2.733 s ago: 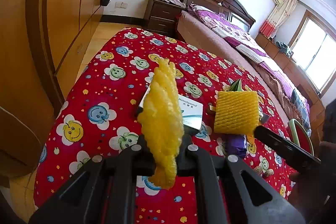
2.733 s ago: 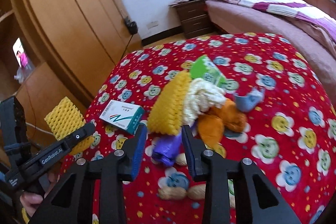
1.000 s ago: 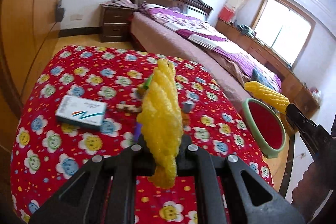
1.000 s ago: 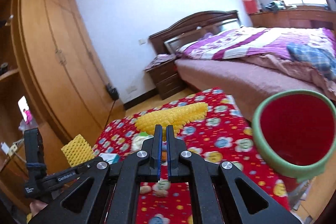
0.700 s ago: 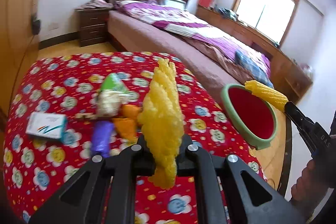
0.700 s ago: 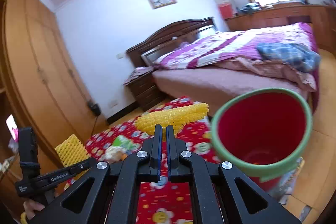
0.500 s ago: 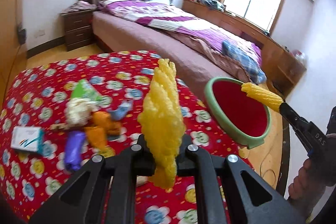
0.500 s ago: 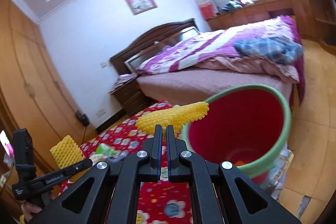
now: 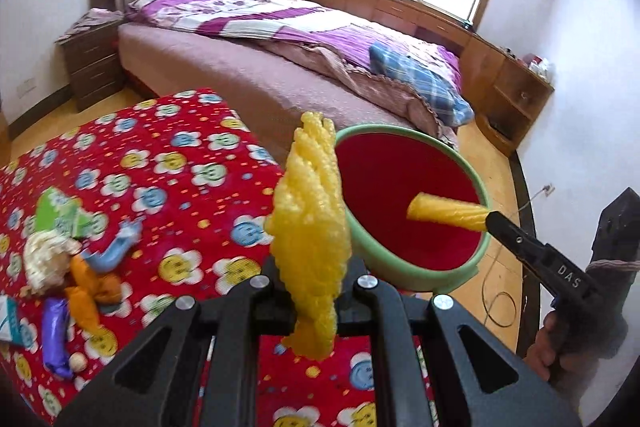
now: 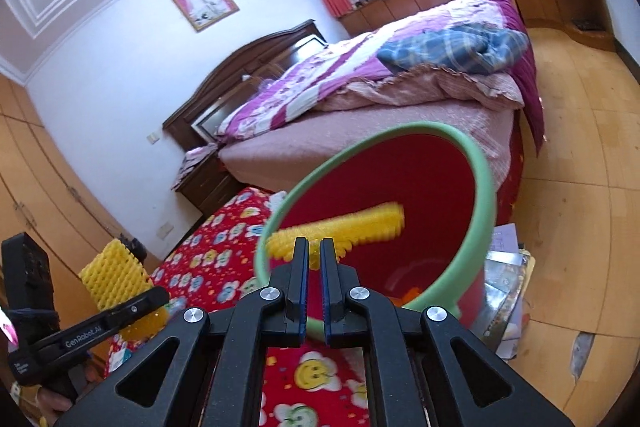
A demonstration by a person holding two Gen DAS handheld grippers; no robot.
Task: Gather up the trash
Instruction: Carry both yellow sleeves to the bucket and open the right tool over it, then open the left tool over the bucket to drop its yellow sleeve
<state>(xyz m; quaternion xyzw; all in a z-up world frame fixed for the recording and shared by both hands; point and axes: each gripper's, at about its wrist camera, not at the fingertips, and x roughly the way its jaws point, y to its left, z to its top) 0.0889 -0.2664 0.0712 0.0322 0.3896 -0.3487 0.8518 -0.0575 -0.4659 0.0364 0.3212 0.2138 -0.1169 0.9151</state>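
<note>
Left gripper [image 9: 316, 267] clamped on foam net [image 9: 310, 227] beside bin [image 9: 476, 183]; right gripper [image 10: 314, 247] barely parted, second net [image 10: 340, 227] over bin.

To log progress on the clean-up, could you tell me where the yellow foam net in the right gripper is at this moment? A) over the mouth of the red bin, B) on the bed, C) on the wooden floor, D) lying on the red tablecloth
A: the right gripper has the foam net at its tips, and the net reaches past the green rim into the opening of the red bin, clear of the tablecloth.
</note>
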